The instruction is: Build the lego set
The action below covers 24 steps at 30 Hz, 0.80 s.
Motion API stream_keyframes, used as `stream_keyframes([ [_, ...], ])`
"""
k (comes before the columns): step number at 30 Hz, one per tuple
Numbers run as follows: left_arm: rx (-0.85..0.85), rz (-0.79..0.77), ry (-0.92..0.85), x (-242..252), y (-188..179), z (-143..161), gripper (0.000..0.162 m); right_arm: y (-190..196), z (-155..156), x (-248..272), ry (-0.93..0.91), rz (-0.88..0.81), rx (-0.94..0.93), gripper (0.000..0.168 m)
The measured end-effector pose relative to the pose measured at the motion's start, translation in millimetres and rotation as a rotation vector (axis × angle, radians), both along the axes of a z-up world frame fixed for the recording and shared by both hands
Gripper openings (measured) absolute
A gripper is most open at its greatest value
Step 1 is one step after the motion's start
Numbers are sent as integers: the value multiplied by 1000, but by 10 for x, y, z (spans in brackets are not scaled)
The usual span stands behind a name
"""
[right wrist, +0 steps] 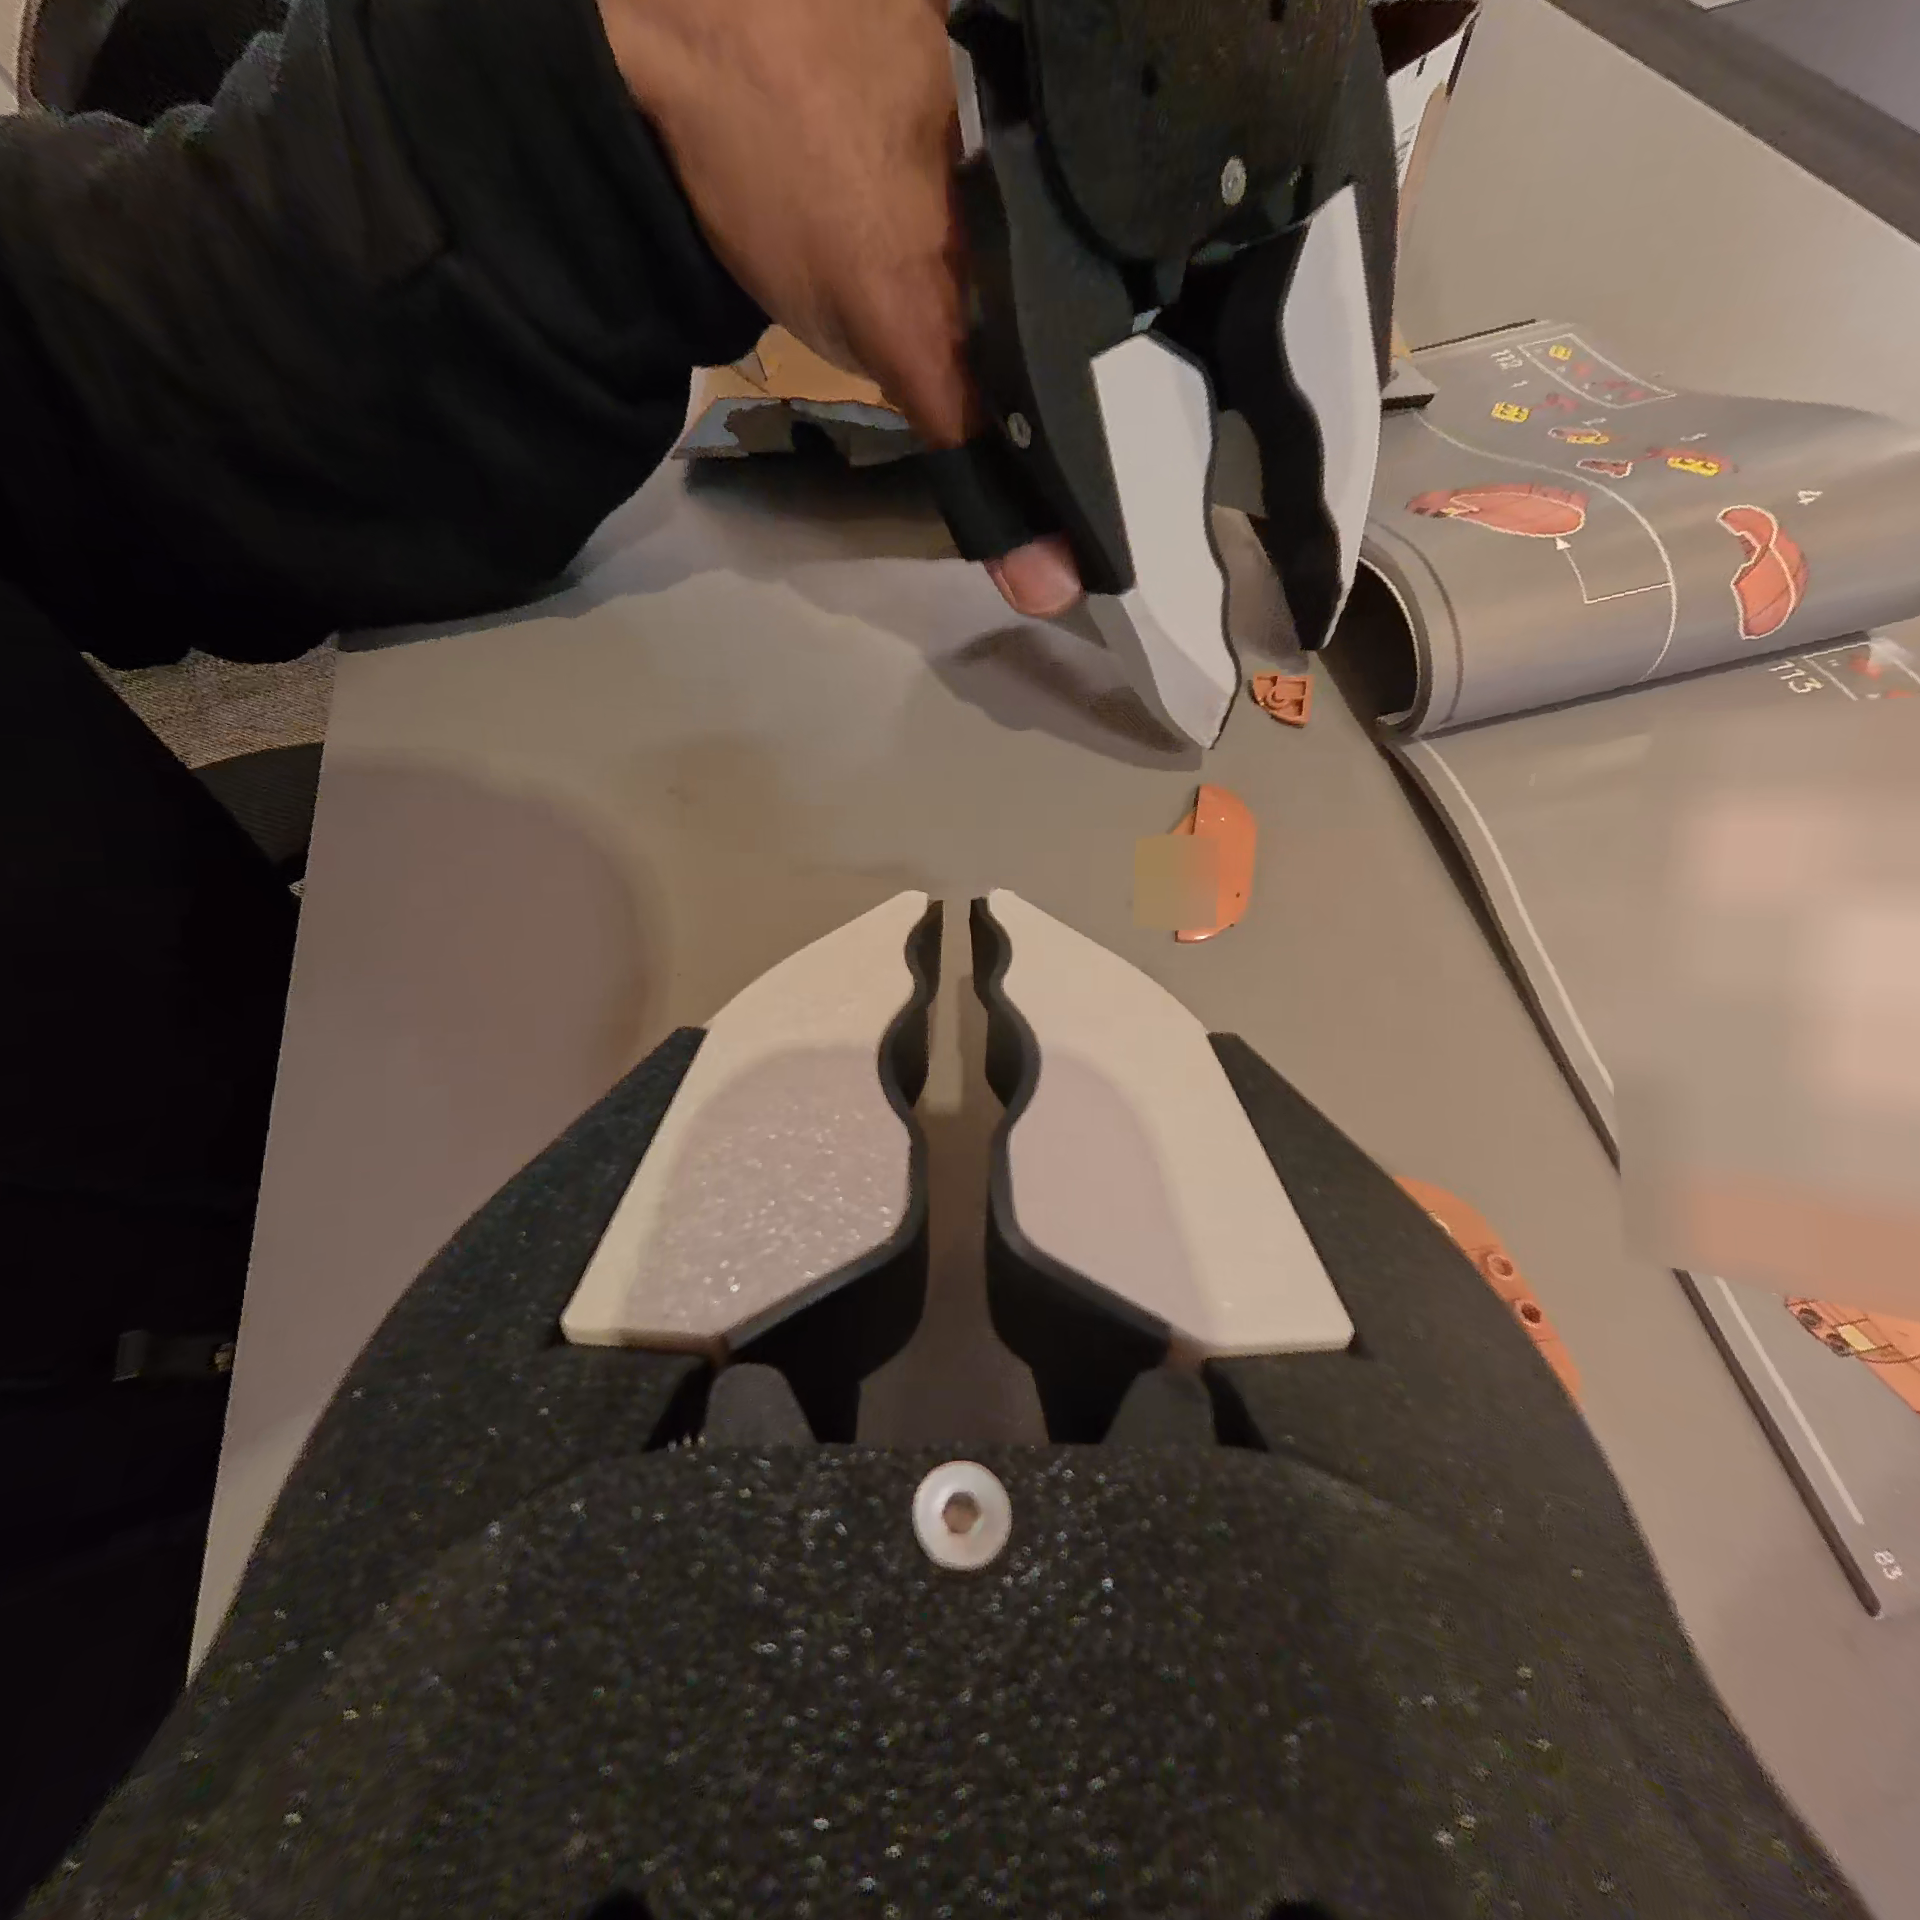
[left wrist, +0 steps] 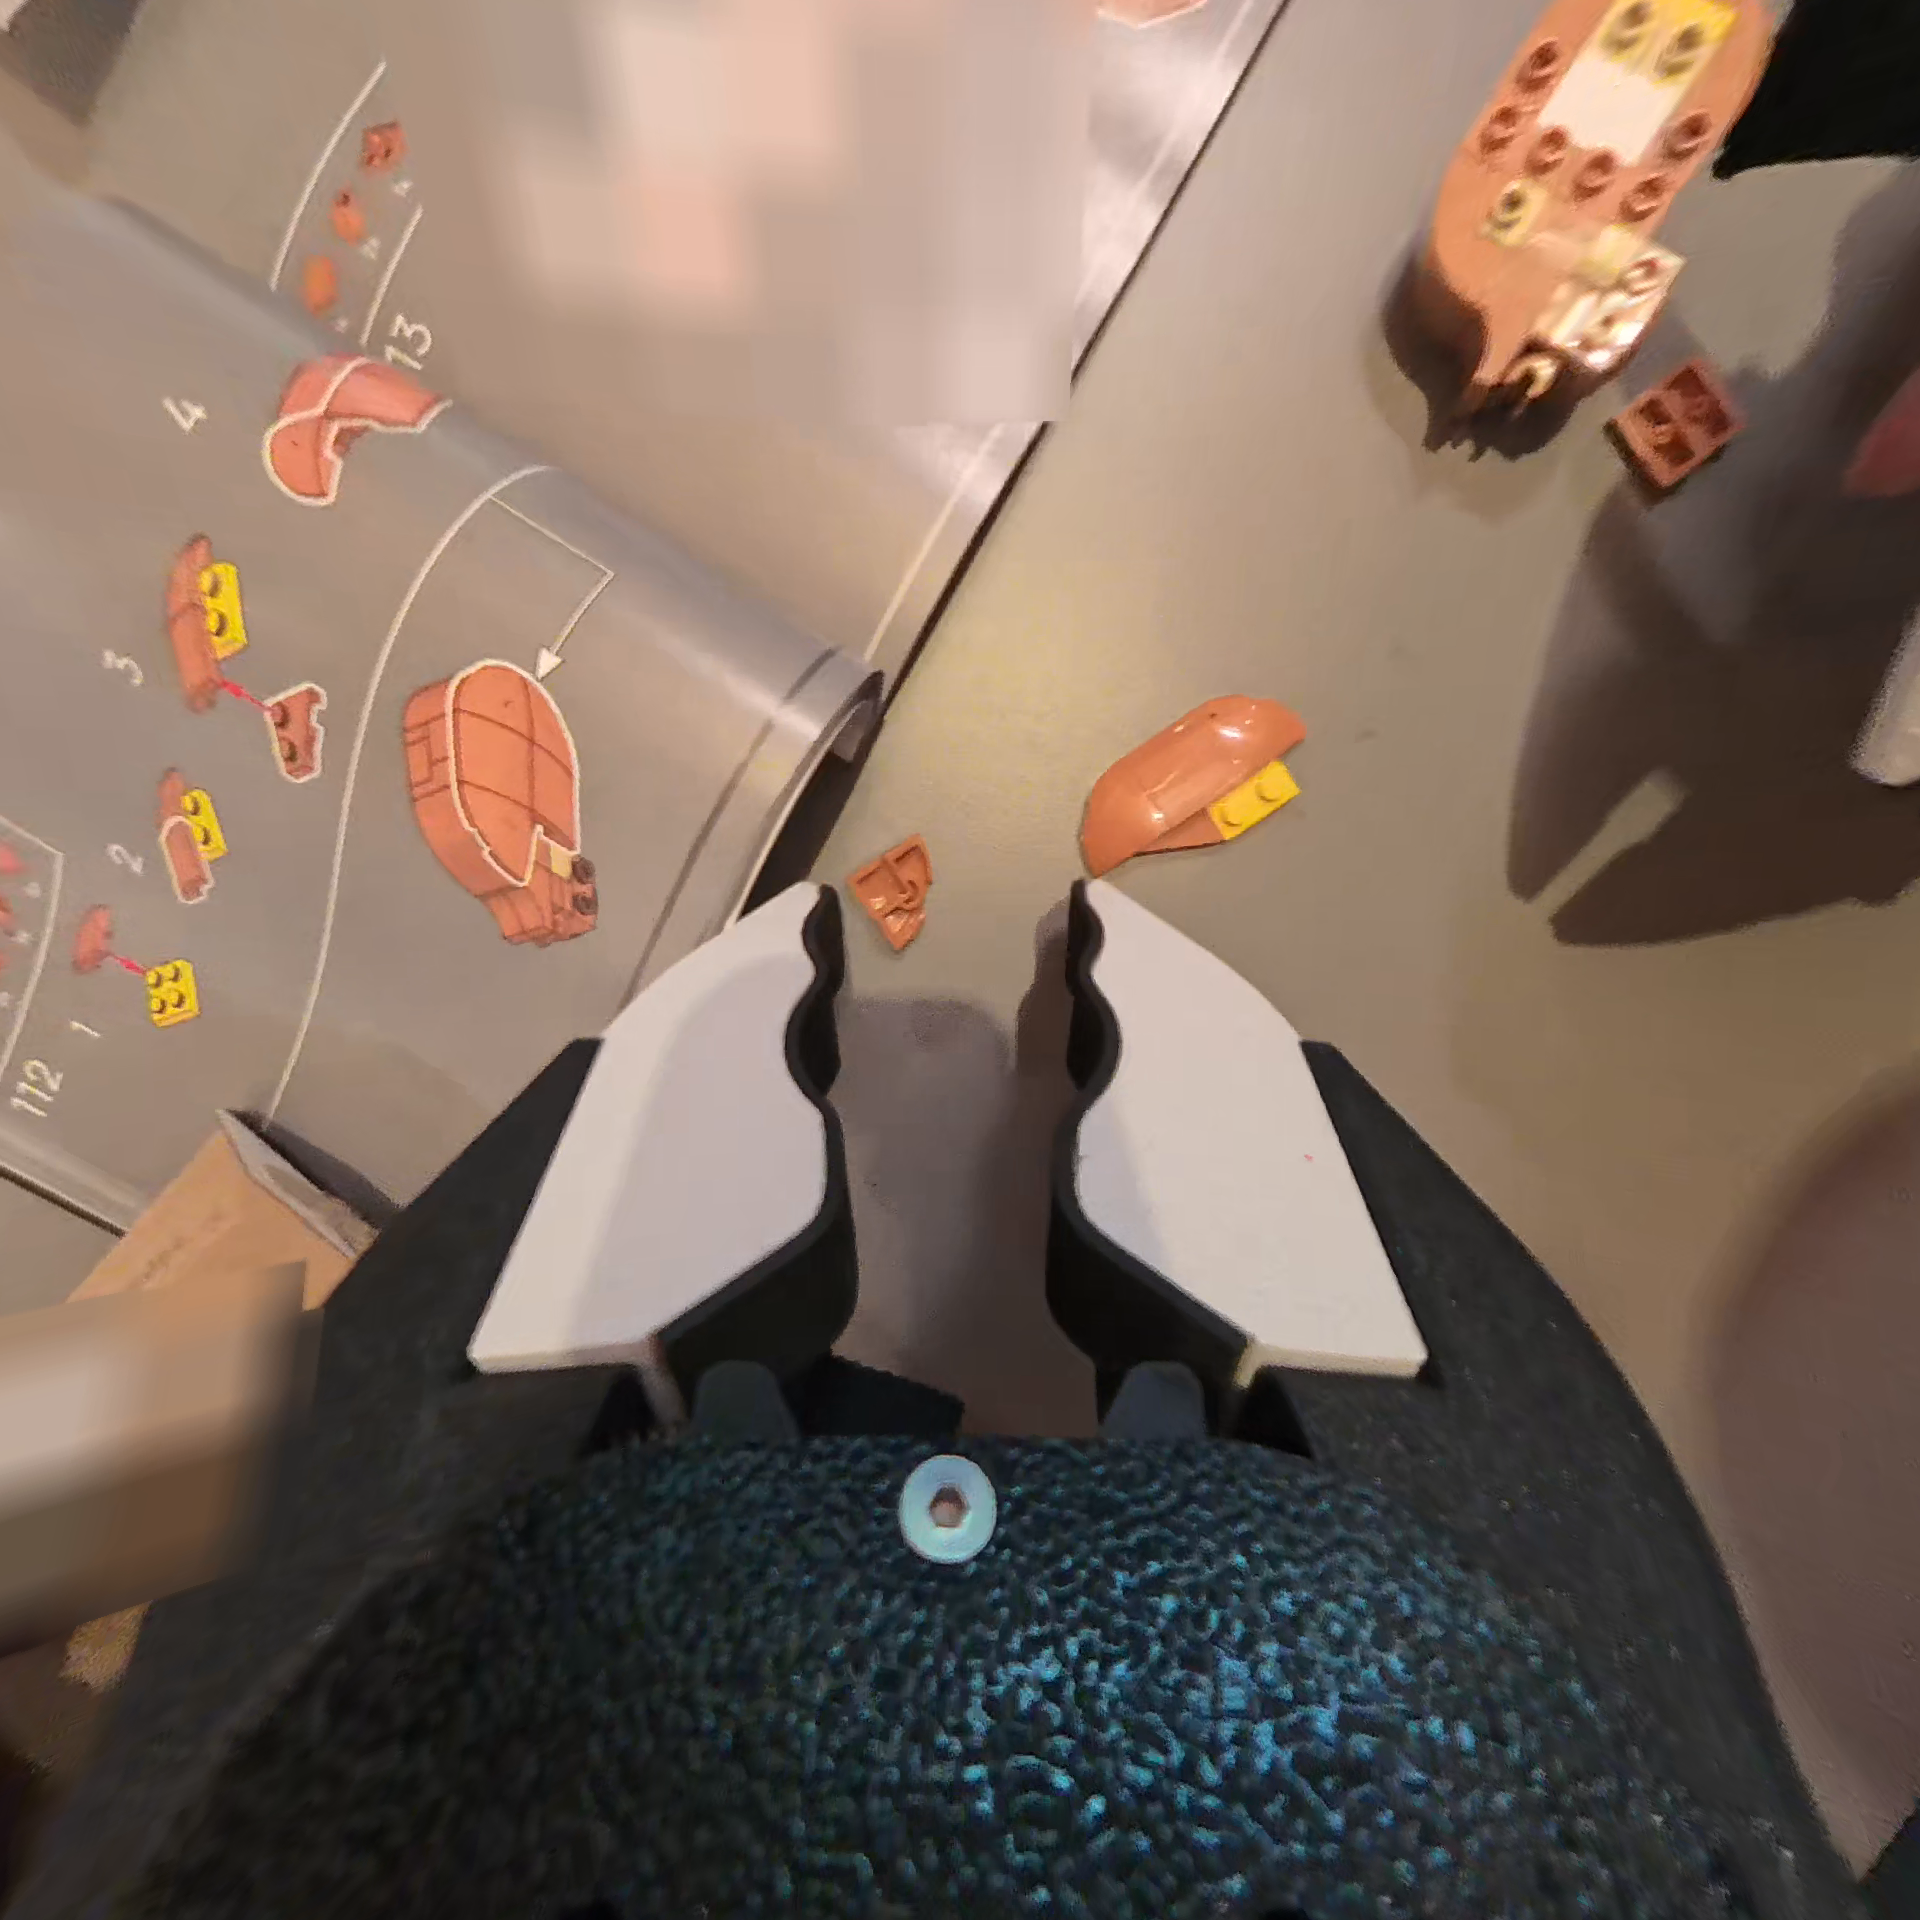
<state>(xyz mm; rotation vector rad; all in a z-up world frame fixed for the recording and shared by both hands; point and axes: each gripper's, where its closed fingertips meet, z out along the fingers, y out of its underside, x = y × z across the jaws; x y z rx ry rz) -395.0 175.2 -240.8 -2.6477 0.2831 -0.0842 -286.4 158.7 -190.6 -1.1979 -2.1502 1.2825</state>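
The left gripper [left wrist: 951, 899] has its jaws apart and holds nothing. It hangs low over the table [left wrist: 1299, 1039], and a small orange piece [left wrist: 891, 890] lies flat just ahead of its tips, a little toward the left finger. Near it, to the right, lies a curved piece [left wrist: 1184, 774] with a yellow brick [left wrist: 1252, 805] joined to it. Far off, at the upper right, stands the bigger model [left wrist: 1579, 197] with a dark brown plate [left wrist: 1675, 424] beside it. The open manual [left wrist: 312, 623] lies at the left.

The right gripper [right wrist: 957, 902] has its jaws almost together, only a thin gap shows, and nothing is between them. It rests apart from the parts, and seems to wait.

I judge that the step in hand is picking up the small piece, probably for the curved sub-assembly. The next move asks the left gripper to go slightly forward and down, so that both fingers come around the piece. It is thin and flat, so it may slip away.
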Motion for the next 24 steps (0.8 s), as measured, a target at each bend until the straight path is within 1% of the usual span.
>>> stream_keyframes([
  [2,-15,30,4,-49,5,-51,35,-5,-9,0,-2,1,-2,5],
  [4,-16,57,-8,-80,22,-84,33,-8,-17,-1,-3,2,2,5],
  [7,-2,74,0,-108,45,-91,26,-19,-19,0,-2,5,-3,5],
  [9,10,63,-8,-86,55,-93,15,-19,-24,-4,-3,3,-5,5],
  [13,38,35,-31,-40,66,-95,14,-8,-18,-24,-1,-12,-24,5],
  [16,78,34,-104,-4,78,-71,14,19,-4,-52,5,-38,-42,6],
  [19,212,-29,-218,110,154,134,14,88,21,-96,18,-86,-55,7],
  [22,482,-226,-356,395,215,574,14,196,114,-159,44,-160,-132,8],
  [24,677,-364,-390,561,187,867,14,235,235,-182,61,-180,-265,9],
])
